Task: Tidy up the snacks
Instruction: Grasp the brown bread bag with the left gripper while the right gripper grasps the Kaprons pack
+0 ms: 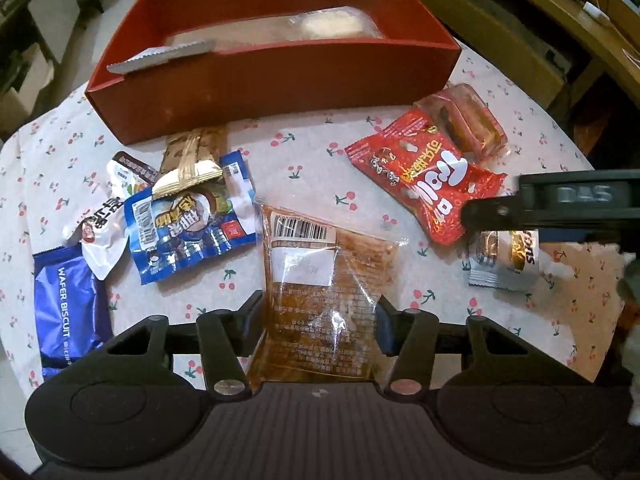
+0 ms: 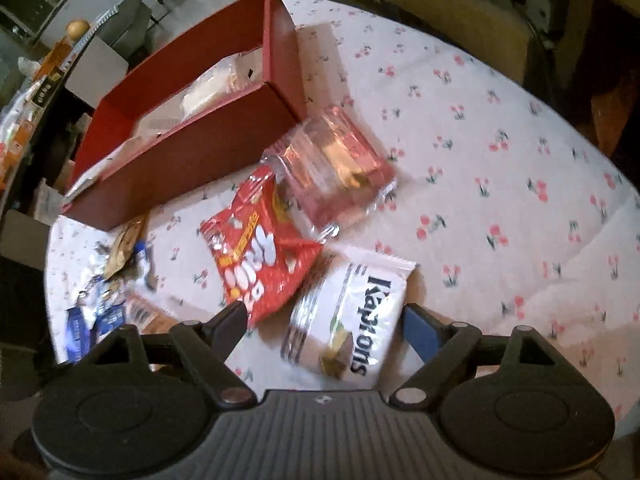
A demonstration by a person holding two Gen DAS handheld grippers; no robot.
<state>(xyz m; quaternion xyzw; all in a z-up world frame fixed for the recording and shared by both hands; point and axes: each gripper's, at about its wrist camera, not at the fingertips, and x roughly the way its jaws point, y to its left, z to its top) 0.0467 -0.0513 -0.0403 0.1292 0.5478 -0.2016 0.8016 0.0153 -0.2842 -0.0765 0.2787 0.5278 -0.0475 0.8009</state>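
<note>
A red open box (image 1: 280, 80) stands at the far side of the table and holds a white cake pack (image 1: 336, 26) and a silver wrapper (image 1: 164, 56); the box also shows in the right wrist view (image 2: 192, 152). My left gripper (image 1: 320, 316) is shut on a clear pack of brown snack (image 1: 320, 280), its far end over the cloth. My right gripper (image 2: 324, 320) is open around a white Kaptons pack (image 2: 352, 312). That gripper shows in the left wrist view (image 1: 560, 204) above the same pack (image 1: 504, 260).
Loose snacks lie on the cherry-print cloth (image 2: 500, 160): a red Trolli bag (image 1: 428, 184), a clear pink pack (image 2: 336, 164), a blue pack (image 1: 188, 228), a gold-brown bar (image 1: 192, 160), a white pack (image 1: 104, 224), a blue wafer biscuit pack (image 1: 68, 304). Chairs stand behind.
</note>
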